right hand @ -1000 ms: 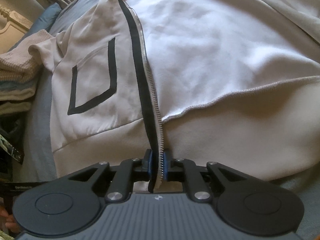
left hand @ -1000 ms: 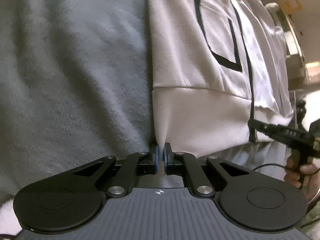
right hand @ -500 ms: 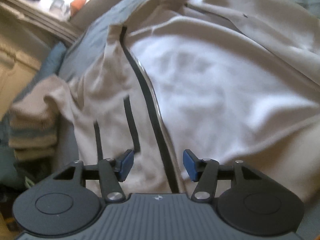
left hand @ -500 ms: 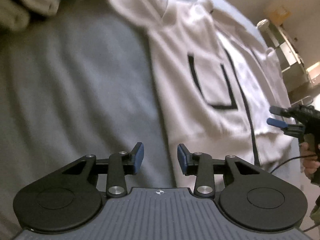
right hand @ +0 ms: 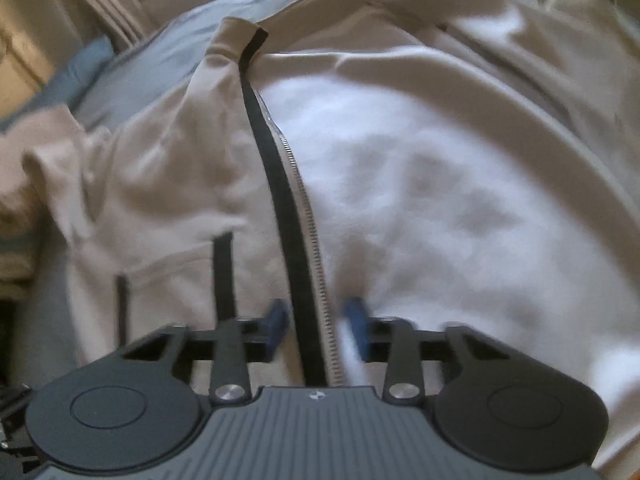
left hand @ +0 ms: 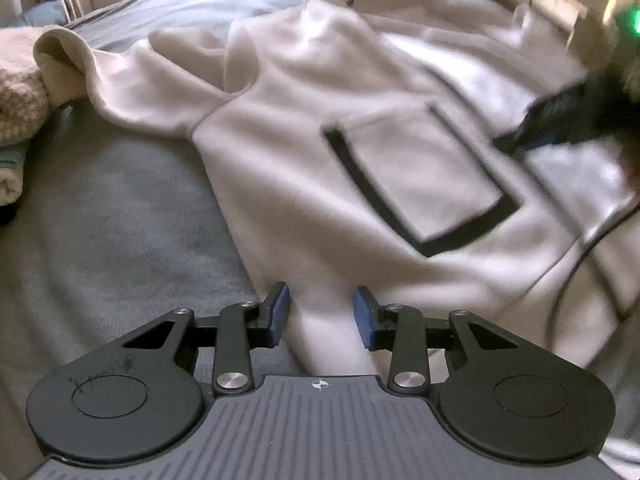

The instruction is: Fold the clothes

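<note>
Straddling the cream fleece zip jacket [right hand: 440,200] lengthwise, the right tool [right hand: 316,326] is closing around its black zipper edge [right hand: 280,184]; the left tool [left hand: 320,314] gapes empty over the hem.

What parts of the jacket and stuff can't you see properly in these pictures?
- Jacket far side: cut off by the right edge of the left wrist view.
- Right gripper, jaws closing around the zipper: motion blur hides whether the pads touch it.
- Folded pile: cut off at the left edge of the left wrist view.
- Jacket hem: hidden behind both gripper bodies.
</note>
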### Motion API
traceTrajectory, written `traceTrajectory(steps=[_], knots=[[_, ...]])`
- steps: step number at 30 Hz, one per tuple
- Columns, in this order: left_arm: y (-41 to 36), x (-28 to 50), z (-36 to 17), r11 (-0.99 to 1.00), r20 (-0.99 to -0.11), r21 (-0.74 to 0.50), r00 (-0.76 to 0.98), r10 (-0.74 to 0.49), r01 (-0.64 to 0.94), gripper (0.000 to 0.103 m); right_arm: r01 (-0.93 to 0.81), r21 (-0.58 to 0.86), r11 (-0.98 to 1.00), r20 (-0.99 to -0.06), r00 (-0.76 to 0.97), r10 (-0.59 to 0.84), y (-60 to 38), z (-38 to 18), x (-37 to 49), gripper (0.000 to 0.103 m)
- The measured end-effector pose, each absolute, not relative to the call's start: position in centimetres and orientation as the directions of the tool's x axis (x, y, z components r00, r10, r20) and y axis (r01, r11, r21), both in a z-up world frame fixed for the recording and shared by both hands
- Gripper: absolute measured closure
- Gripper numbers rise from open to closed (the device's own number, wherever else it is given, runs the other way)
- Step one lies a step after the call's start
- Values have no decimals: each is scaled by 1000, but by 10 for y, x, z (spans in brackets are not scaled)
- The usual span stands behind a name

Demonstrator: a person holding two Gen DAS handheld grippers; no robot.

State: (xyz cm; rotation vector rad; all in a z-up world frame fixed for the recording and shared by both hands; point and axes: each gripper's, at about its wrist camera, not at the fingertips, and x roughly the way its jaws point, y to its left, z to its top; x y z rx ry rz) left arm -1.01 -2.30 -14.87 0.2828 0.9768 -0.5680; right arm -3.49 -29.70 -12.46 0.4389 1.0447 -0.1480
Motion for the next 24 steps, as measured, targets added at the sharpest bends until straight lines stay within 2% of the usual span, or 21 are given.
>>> traceTrajectory(steps=[1, 6, 9, 13, 14, 20, 24], knots=[[-25, -12, -152, 817, -845, -1, 437, -310, 577, 67, 319, 263, 911, -859, 508, 71, -295, -122, -36, 92], [-23, -14, -155, 815, -838, 0, 444, -316, 579, 67, 336, 187, 923, -853, 522, -17, -288, -119, -47, 92], [-18, -13, -151, 814, -838, -16, 436, -328, 581, 67, 382, 247, 891, -861, 509, 20, -299, -124, -42, 87], [-6, -8, -140, 827, -841, -45, 425, -334, 560, 67, 403, 284, 870, -826, 564, 8, -308, -102, -37, 64], [-3, -5, -137, 835, -839, -54, 428, -335, 547, 67, 403, 290, 868, -814, 581, 3, -311, -96, -34, 62], [-7, 33, -110, 844, -776, -81, 497, -388, 531, 67, 405, 445, 799, -759, 643, 98, -342, -99, 23, 62], [-41, 76, -102, 825, -713, -8, 575, -401, 565, 67, 421, 541, 729, -731, 663, 159, -357, -117, 68, 62]])
